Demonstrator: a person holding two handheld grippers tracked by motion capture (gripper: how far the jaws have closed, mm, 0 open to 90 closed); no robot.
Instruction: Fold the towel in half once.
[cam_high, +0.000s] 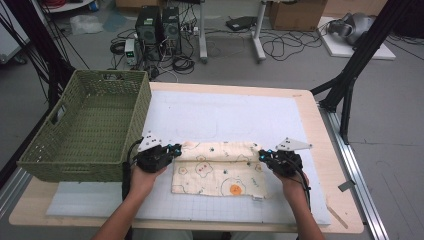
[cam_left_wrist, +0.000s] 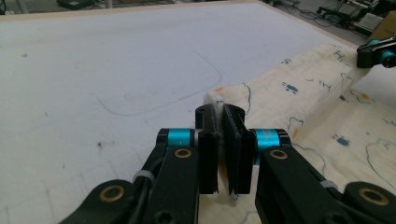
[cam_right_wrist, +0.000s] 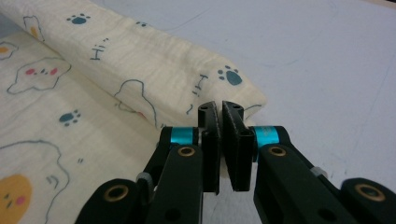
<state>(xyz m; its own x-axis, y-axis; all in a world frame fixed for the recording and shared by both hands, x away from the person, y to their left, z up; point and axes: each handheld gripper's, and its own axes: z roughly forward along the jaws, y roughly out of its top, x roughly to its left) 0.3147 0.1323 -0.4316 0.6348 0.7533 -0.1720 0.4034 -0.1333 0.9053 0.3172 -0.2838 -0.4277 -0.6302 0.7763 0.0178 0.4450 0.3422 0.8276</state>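
On white mat (cam_high: 215, 117): cream cartoon-print cloth (cam_high: 220, 172), far edge folded over.

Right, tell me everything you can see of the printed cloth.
The printed cloth is cream, crinkled fabric that looks like soft cotton gauze, printed with fried eggs, paw prints, outlined cartoon shapes and "Hi" lettering. It lies on the white mat near the table's front, right of the green basket. Its far edge is folded over toward the person, forming a raised roll. The left gripper and right gripper each pinch one end of that fold.
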